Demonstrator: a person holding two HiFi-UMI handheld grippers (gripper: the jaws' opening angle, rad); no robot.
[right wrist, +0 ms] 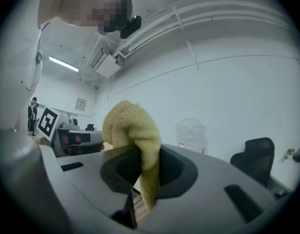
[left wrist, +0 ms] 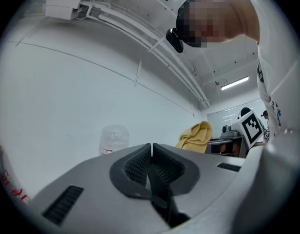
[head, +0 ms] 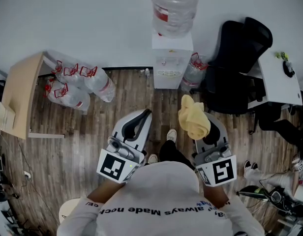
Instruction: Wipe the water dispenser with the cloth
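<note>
The white water dispenser point(head: 172, 58) stands against the far wall with a large clear bottle point(head: 174, 6) on top. My right gripper point(head: 199, 132) is shut on a yellow cloth point(head: 193, 117), held well short of the dispenser; the cloth point(right wrist: 135, 135) bunches up between the jaws in the right gripper view, with the bottle point(right wrist: 191, 134) behind it. My left gripper point(head: 143, 118) is shut and holds nothing; its jaws meet in the left gripper view point(left wrist: 151, 152), where the bottle point(left wrist: 113, 139) and cloth point(left wrist: 196, 135) also show.
Several empty water bottles point(head: 75, 85) lie on the wood floor left of the dispenser, beside a wooden desk point(head: 18, 95). Another bottle point(head: 193, 73) stands right of it. A black office chair point(head: 237, 65) and a white table point(head: 279, 77) sit to the right.
</note>
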